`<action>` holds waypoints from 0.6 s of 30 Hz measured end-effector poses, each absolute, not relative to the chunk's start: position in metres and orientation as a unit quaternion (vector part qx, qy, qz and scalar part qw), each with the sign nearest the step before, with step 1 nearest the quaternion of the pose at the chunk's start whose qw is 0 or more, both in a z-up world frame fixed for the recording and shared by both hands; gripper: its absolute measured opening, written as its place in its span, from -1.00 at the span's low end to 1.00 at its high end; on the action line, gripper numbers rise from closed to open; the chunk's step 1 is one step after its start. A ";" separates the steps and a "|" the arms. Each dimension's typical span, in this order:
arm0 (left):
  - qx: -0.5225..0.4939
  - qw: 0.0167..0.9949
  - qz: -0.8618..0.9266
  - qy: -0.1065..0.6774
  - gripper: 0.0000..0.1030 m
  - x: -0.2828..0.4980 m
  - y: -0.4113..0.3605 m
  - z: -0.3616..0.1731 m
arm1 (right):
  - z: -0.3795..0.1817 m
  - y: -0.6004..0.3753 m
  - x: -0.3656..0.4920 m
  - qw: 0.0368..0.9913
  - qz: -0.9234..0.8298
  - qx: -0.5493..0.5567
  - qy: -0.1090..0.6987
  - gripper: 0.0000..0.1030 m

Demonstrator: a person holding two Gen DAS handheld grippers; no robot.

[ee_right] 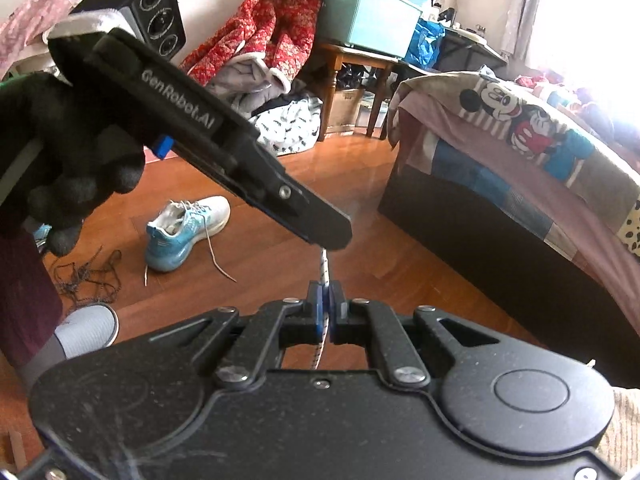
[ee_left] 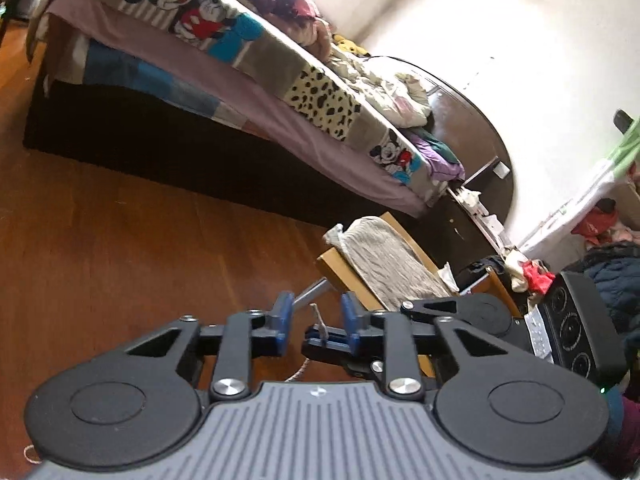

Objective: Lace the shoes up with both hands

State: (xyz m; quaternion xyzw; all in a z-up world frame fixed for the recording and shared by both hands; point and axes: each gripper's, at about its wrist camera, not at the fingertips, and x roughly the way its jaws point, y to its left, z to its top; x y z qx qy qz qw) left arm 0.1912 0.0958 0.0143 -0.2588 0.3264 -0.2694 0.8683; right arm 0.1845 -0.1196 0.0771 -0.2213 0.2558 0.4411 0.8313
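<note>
The right black two-finger gripper (ee_right: 327, 300) clamps a white speckled shoelace (ee_right: 325, 268). The left black gripper (ee_left: 313, 312) stands open around the lace's tip, seemingly untouched. A blue-and-white sneaker (ee_right: 184, 232) lies beyond on the wooden floor (ee_right: 400, 264).

Both cams sit right behind their own fingers, low over the wooden floor (ee_left: 120, 220), angled down. Left wrist view faces the bed (ee_left: 248, 92) side-on, toward the white wall. Right wrist view looks across at the bed's end and cluttered corner. Shared: bed, floor, speaker (ee_right: 156, 12).
</note>
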 end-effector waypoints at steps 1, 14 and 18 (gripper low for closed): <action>-0.258 0.868 -0.273 0.325 -0.91 0.191 0.095 0.014 | 0.077 -0.120 0.184 0.831 0.441 -0.222 0.255 -0.95; -0.274 0.864 -0.272 0.323 -0.99 0.189 0.091 0.015 | 0.083 -0.123 0.178 0.841 0.436 -0.223 0.230 -0.88; -0.276 0.862 -0.274 0.324 -0.99 0.189 0.092 0.015 | 0.085 -0.124 0.180 0.845 0.432 -0.219 0.226 -0.88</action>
